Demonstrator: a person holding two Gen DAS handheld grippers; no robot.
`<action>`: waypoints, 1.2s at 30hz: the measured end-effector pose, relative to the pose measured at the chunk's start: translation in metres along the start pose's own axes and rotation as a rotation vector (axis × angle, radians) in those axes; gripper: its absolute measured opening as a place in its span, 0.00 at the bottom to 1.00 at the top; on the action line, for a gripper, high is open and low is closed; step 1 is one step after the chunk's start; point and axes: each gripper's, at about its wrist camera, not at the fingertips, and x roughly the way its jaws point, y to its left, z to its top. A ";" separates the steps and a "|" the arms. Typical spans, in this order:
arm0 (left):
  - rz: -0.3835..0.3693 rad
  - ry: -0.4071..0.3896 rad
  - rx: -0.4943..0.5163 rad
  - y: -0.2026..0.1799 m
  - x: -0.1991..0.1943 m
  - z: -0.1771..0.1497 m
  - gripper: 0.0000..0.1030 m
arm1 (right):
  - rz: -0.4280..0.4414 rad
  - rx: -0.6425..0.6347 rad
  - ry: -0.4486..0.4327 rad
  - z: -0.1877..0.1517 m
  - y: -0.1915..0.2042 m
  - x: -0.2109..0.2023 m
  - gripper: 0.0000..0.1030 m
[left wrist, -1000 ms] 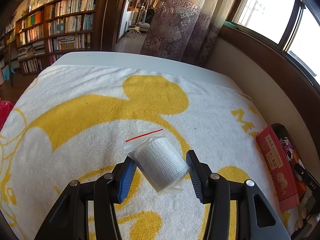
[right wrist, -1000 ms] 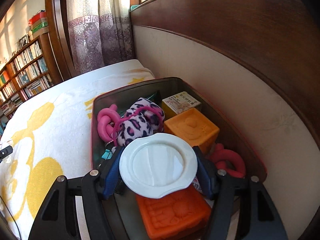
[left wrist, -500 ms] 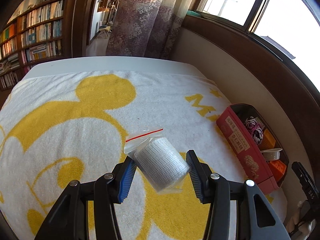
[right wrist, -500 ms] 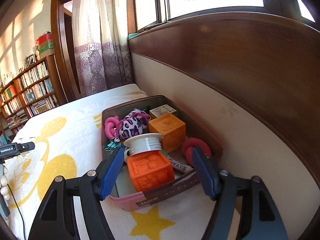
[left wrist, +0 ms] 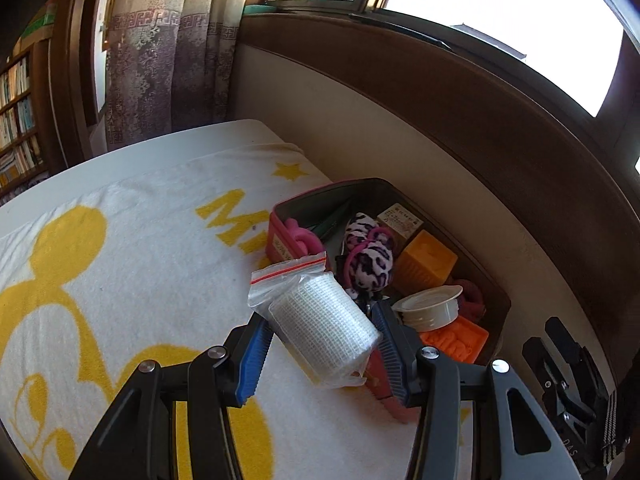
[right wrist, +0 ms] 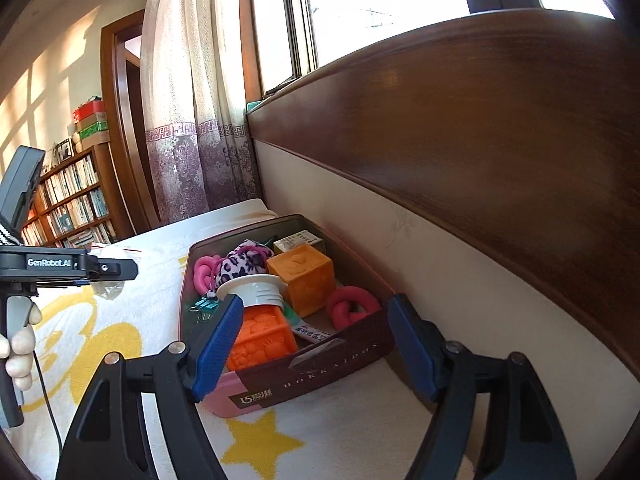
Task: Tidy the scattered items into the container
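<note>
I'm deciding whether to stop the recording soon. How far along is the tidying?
Nearly done. Already in the box: orange blocks, a leopard-print plush, pink rings and a white lid. The right gripper is empty, jaws opening. The left gripper holds the bagged gauze roll near the box; that remains. No other loose items show on the towel.

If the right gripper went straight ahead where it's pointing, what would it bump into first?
Probably the near wall of the container, which sits straight ahead between the opening, empty fingers of the right gripper. Depth is hard to judge, so it might pass above it to the orange block.
</note>
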 end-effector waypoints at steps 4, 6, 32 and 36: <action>-0.025 0.021 0.036 -0.028 0.019 0.011 0.51 | 0.002 0.005 0.003 -0.003 -0.008 -0.001 0.76; -0.030 0.030 0.049 -0.037 0.026 0.013 0.51 | 0.000 0.003 0.004 -0.005 -0.010 0.000 0.76; 0.050 0.044 0.140 -0.053 0.086 0.019 0.64 | -0.004 -0.007 0.040 -0.019 -0.006 0.012 0.76; 0.099 0.010 0.161 -0.054 0.077 0.015 0.77 | -0.002 -0.008 0.038 -0.019 -0.004 0.009 0.78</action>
